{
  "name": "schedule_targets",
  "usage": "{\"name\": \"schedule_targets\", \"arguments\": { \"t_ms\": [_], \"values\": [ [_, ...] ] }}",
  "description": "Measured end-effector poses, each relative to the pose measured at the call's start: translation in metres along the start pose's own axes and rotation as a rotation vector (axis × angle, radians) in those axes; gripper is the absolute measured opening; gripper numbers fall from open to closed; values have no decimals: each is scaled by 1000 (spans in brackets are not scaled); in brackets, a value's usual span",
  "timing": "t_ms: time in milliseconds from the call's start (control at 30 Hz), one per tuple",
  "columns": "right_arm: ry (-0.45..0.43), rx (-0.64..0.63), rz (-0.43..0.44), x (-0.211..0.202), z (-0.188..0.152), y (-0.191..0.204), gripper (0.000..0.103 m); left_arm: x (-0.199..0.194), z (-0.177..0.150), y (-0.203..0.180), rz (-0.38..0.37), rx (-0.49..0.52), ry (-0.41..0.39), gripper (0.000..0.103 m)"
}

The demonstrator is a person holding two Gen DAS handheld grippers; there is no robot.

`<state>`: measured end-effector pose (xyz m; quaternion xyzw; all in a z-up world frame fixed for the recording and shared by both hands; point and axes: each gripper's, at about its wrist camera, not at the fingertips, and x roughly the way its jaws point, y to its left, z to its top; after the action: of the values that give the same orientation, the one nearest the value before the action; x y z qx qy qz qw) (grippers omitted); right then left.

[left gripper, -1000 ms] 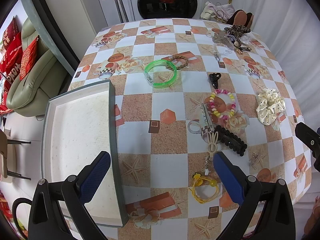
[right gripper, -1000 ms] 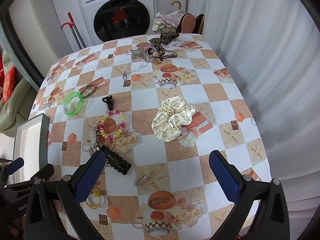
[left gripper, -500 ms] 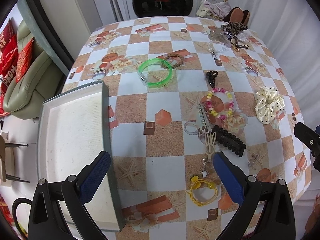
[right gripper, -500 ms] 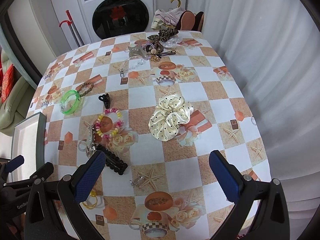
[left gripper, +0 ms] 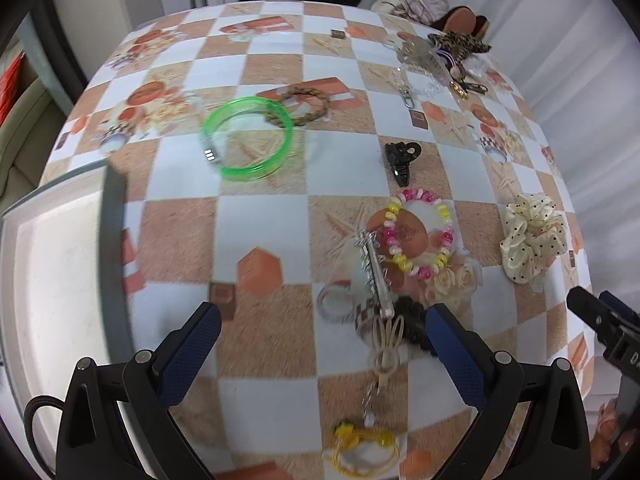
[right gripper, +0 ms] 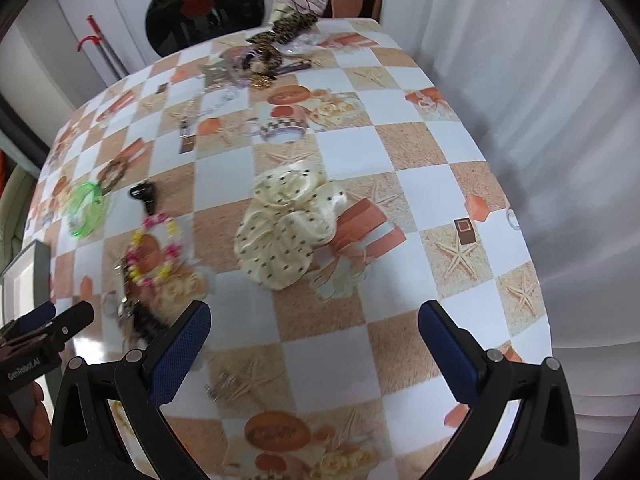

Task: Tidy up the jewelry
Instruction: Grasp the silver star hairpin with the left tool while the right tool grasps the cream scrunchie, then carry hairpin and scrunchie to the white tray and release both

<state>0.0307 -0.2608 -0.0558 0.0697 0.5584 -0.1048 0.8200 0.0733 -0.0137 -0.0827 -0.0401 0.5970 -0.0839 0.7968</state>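
Observation:
Jewelry lies scattered on a checked tablecloth. In the left wrist view I see a green bangle [left gripper: 249,139], a braided brown bracelet [left gripper: 305,105], a black claw clip [left gripper: 401,158], a pink and yellow bead bracelet [left gripper: 418,233], a silver comb clip [left gripper: 376,276] and a yellow hair tie [left gripper: 362,446]. A grey tray [left gripper: 56,280] with a white lining sits at the left. My left gripper [left gripper: 322,330] is open and empty above the cloth. My right gripper [right gripper: 314,330] is open and empty, just short of the cream dotted scrunchie [right gripper: 286,226].
A pile of leopard-print and metal accessories [right gripper: 260,60] lies at the table's far end. A washing machine [right gripper: 204,6] stands behind the table. A white curtain [right gripper: 540,80] hangs along the right edge. A sofa with red cushions [left gripper: 16,80] is at the left.
Both grippers have moved forward and lower toward the table; the items look larger and closer. Both stay open and empty. Nothing on the table has moved.

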Motion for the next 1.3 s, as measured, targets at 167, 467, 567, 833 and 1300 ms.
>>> {"name": "schedule_targets", "arguments": {
  "t_ms": [167, 467, 567, 833, 1300],
  "values": [
    [15, -1, 7, 22, 17, -4, 103, 18, 7, -8, 7, 26, 13, 103],
    [45, -32, 25, 59, 40, 7, 103, 43, 12, -23, 58, 65, 42, 89],
    [53, -37, 25, 69, 44, 9, 103, 45, 12, -29, 93, 94, 33, 83],
    [62, -56, 30, 81, 47, 15, 65, 39, 15, -37, 94, 141, 11, 23],
    [-11, -41, 163, 30, 45, 14, 16, -15, 12, -18, -22, 45, -75, 20]
  ]
}}
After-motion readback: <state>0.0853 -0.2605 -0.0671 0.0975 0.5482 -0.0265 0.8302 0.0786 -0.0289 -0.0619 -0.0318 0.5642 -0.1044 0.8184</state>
